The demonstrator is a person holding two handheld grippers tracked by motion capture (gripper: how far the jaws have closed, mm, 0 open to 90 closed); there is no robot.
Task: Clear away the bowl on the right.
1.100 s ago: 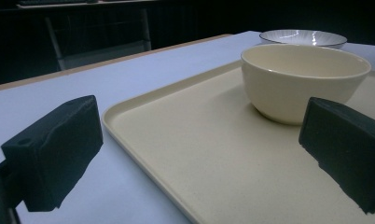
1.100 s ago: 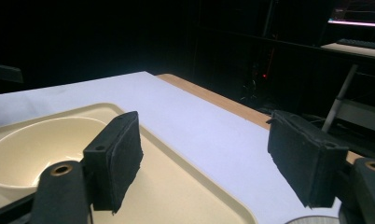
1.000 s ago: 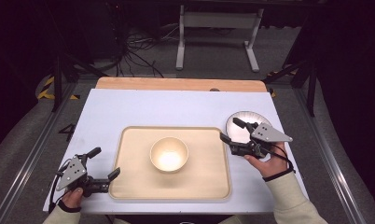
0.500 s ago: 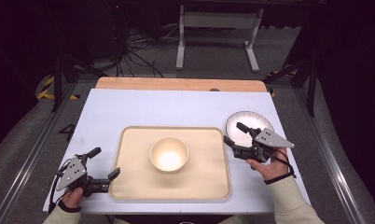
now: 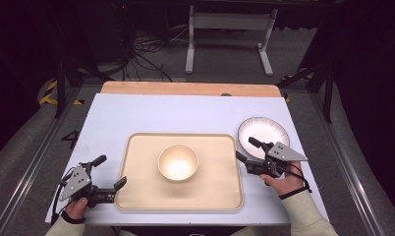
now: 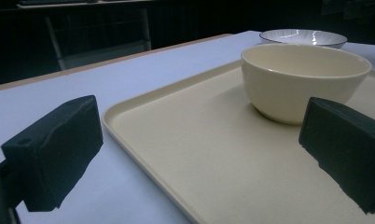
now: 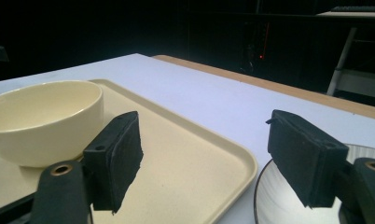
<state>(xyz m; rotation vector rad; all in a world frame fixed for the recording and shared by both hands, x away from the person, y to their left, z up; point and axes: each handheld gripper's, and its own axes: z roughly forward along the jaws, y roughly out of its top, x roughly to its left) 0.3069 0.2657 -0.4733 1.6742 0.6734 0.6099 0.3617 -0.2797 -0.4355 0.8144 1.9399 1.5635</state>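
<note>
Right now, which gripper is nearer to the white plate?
The right. The right gripper hangs at the near-left rim of the plate, jaws open. The left gripper is far away, at the tray's near-left corner.

The left gripper (image 5: 108, 173) sits low at the counter's (image 5: 136, 113) near-left corner, held from behind by the left hand (image 5: 77, 205), its two black fingers (image 6: 55, 151) spread wide apart with nothing between them and aimed toward the counter's right side. The right gripper (image 5: 247, 150) is near the counter's right edge, gripped by the right hand (image 5: 281, 179) whose sleeved forearm comes in from the near edge. Its fingers (image 7: 118, 156) also stand well apart and empty, pointing toward the left and slightly away from the person.
</note>
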